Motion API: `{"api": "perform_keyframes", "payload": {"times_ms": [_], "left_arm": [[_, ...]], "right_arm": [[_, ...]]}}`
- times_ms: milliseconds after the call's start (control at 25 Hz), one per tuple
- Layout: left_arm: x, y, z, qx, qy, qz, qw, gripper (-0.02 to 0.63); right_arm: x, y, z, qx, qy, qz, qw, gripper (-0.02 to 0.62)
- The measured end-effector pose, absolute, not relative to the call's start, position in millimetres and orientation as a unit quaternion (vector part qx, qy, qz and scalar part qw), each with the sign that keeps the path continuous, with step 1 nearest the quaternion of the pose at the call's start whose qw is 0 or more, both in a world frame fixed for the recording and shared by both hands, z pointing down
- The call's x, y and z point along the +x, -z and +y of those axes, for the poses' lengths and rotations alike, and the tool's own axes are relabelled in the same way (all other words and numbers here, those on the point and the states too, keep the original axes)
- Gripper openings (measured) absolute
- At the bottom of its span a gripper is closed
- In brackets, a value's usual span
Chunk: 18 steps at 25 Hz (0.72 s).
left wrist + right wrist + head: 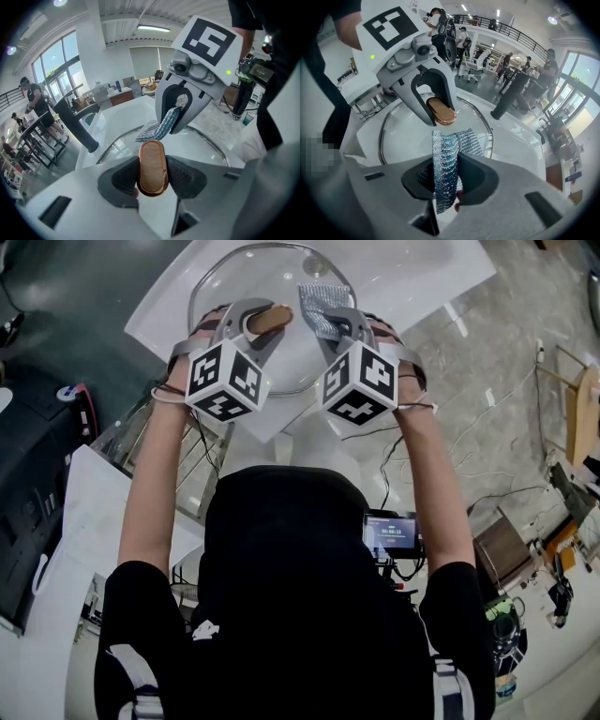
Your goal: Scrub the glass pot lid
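Observation:
The glass pot lid (pixel 281 296) lies on a white table (pixel 422 277), its steel rim (pixel 383 136) round and its handle a copper-brown oval (pixel 151 166). My left gripper (pixel 152 174) is shut on that handle, seen also in the head view as the left gripper (pixel 267 322). My right gripper (pixel 445 180) is shut on a silvery-blue scrubbing cloth (pixel 446 159). The cloth (pixel 319 307) hangs onto the glass just right of the handle. Both grippers sit side by side over the lid's near half.
A black post (pixel 511 96) stands on the table beyond the lid. The white table's corner (pixel 150 320) and edges lie close around the lid. Chairs, desks and people fill the room behind. A small screen (pixel 392 532) hangs at my waist.

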<state>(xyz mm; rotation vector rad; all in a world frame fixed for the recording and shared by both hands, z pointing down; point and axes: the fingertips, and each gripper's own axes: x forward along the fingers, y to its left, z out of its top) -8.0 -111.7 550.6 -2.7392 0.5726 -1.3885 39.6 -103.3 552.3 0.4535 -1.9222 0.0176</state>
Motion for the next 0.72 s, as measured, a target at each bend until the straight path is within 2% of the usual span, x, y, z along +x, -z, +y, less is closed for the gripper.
{"api": "perform_keyframes", "payload": {"times_ms": [720], "left_arm": [[-7.7, -550.8, -112.9, -0.878, 0.443, 0.184, 0.002, 0.169]], "right_arm": [[36.1, -551.2, -54.4, 0.18, -0.033, -0.821, 0.541, 0.074]]}}
